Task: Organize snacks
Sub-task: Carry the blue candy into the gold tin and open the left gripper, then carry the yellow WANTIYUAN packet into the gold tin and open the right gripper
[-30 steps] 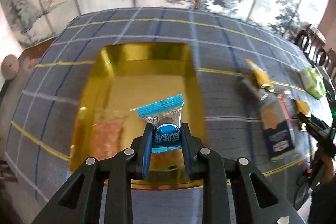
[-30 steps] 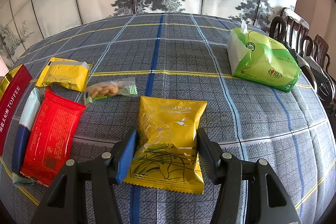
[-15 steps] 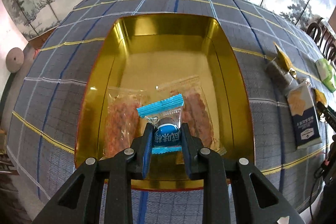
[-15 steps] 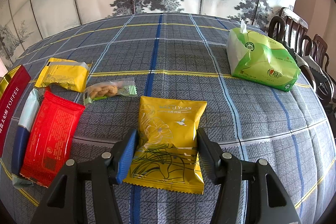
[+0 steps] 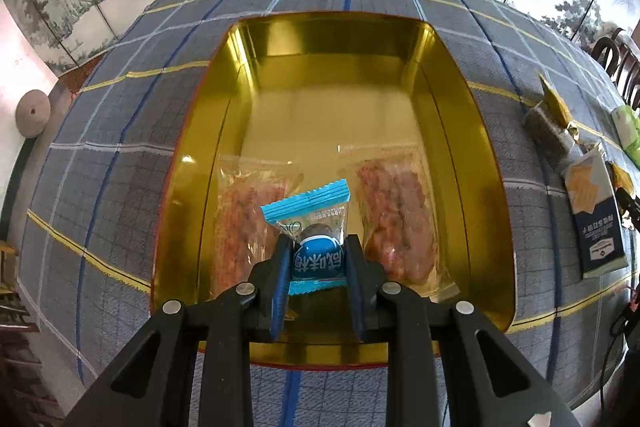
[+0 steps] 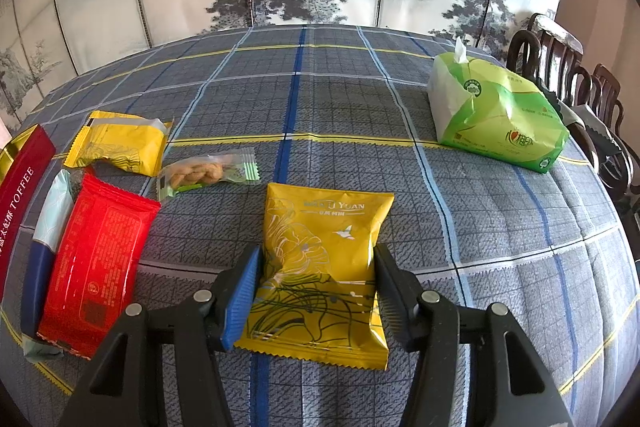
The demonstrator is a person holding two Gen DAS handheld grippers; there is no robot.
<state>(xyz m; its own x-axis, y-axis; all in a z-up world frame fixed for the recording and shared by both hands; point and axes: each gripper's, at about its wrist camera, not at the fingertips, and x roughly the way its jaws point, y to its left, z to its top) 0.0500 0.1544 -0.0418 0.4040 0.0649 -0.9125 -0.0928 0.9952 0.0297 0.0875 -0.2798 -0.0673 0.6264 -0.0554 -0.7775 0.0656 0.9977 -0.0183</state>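
My left gripper (image 5: 318, 259) is shut on a small blue candy packet (image 5: 316, 211) and holds it low over the near end of a gold tray (image 5: 492, 187). Two clear packets of reddish snack, one on the left (image 5: 244, 223) and one on the right (image 5: 396, 211), lie in the tray on either side of the candy. In the right wrist view my right gripper (image 6: 316, 279) is down at the checked tablecloth, its pads against both sides of a yellow snack packet (image 6: 324, 239) that rests on the cloth.
Left of the yellow packet lie a red packet (image 6: 96, 259), a second yellow packet (image 6: 120, 143), a clear twist-snack packet (image 6: 200, 175) and a red toffee box (image 6: 20, 203). A green tissue pack (image 6: 496, 119) stands at the far right, with dark chairs (image 6: 580, 87) behind it. A dark blue packet (image 5: 596, 223) lies right of the tray.
My left gripper has come down and forward over the tray with the candy, so the tray looks larger and both clear packets now show. The right gripper has kept still.
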